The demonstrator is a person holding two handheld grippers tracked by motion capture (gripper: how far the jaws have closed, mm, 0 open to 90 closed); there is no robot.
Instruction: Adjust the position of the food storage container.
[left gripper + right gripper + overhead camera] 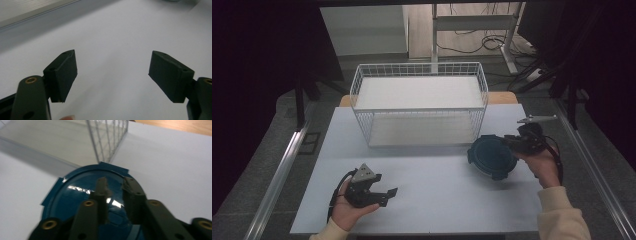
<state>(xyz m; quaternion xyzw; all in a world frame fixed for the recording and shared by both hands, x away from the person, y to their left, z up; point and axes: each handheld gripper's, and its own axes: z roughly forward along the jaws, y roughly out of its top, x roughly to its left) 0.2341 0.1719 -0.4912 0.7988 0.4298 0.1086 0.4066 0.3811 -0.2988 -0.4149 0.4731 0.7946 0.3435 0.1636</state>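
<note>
White table (432, 200) with a wire basket (419, 102) at the back. The blue lid (489, 156) is just in front of the basket's right corner, tilted, with the right gripper (511, 143) clamped on its edge. Left gripper (384, 192) sits near the front, jaws wide apart, holding nothing.

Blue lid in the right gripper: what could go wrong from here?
1. The right gripper pinches the blue lid only at its rim, so the tilted, glossy lid might slip or swing.
2. The white wire basket stands close beyond the lid; a tab could catch its front wires if carried low.
3. The left gripper is open over bare table, away from the lid, so it likely cannot steady a slip.
</note>
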